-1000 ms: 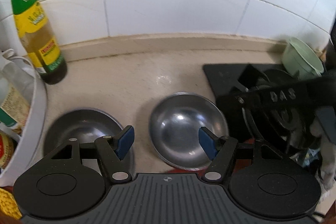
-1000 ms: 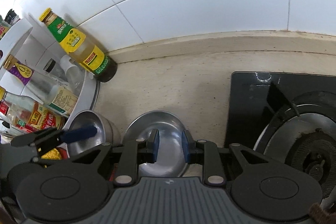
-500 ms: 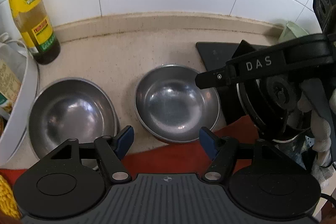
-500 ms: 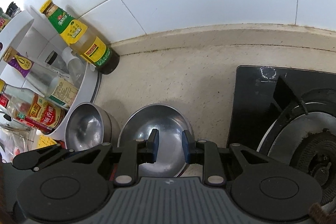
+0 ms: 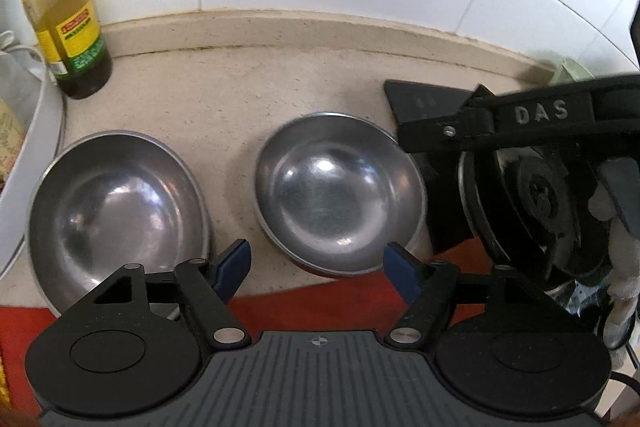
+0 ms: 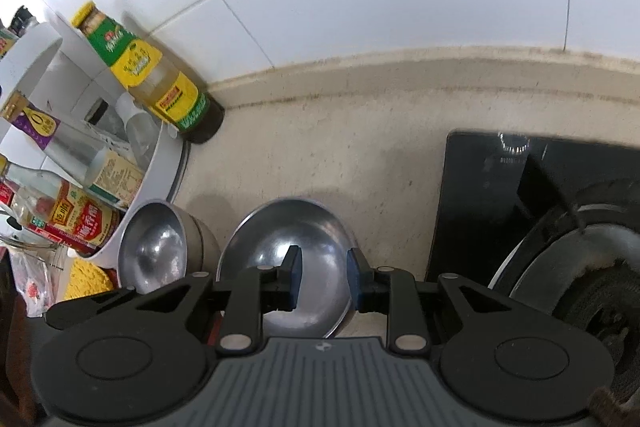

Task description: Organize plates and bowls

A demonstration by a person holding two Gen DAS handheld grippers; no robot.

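Left wrist view, from left to right: a tall yellow-labelled oil bottle (image 5: 60,7) against the white tiles, then two round stainless steel bowls on the beige counter, the left steel bowl (image 5: 116,211) and the right steel bowl (image 5: 340,195). The left gripper (image 5: 316,267), empty, has just been opening. The right gripper (image 6: 322,277) is nearly closed; whether it pinches the right bowl's rim I cannot tell. Likely next: nest one bowl squarely inside the other, lowering gently.
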